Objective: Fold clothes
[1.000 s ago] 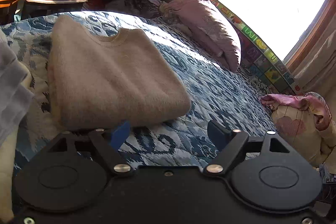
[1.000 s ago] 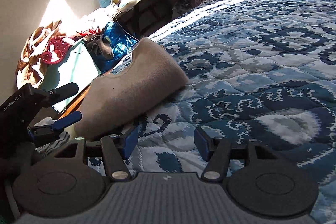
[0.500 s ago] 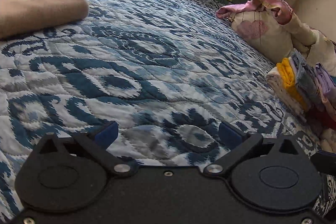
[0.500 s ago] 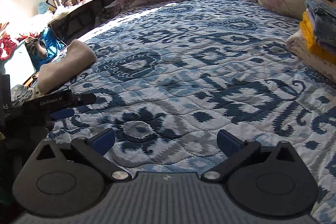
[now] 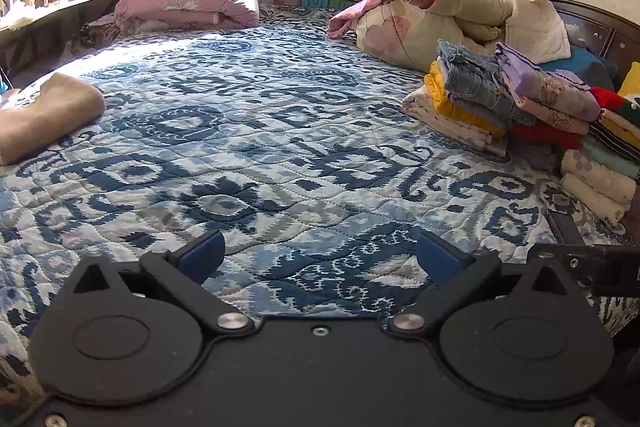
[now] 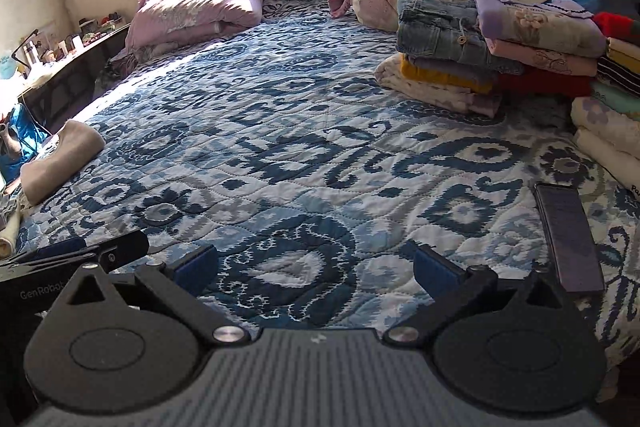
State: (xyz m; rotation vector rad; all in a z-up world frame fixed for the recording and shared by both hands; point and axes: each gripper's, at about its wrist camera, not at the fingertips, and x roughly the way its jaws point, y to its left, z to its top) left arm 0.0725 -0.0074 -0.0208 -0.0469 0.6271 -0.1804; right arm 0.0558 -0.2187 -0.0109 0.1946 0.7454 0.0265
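Note:
A folded beige sweater [image 5: 44, 113] [image 6: 60, 157] lies at the left edge of the blue patterned quilt [image 5: 280, 131] [image 6: 288, 131]. Stacks of clothes [image 5: 516, 99] [image 6: 500, 55], with jeans, yellow, lilac and red pieces, sit at the right side of the bed. My left gripper [image 5: 318, 257] hovers over the quilt's near middle, open, nothing between its blue pads. My right gripper [image 6: 316, 267] is open too and holds nothing; the left gripper's body [image 6: 80, 255] shows at its left.
A dark phone [image 6: 568, 237] [image 5: 564, 227] lies on the quilt near the right stacks. A pink pillow [image 5: 188, 1] and a rolled duvet [image 5: 448, 15] lie at the far end below the window. A cluttered shelf [image 6: 60, 59] runs along the left wall.
Both grippers swung right, away from the beige sweater, and opened wider. The sweater now lies far to the left, and the clothes stacks came into view on the right.

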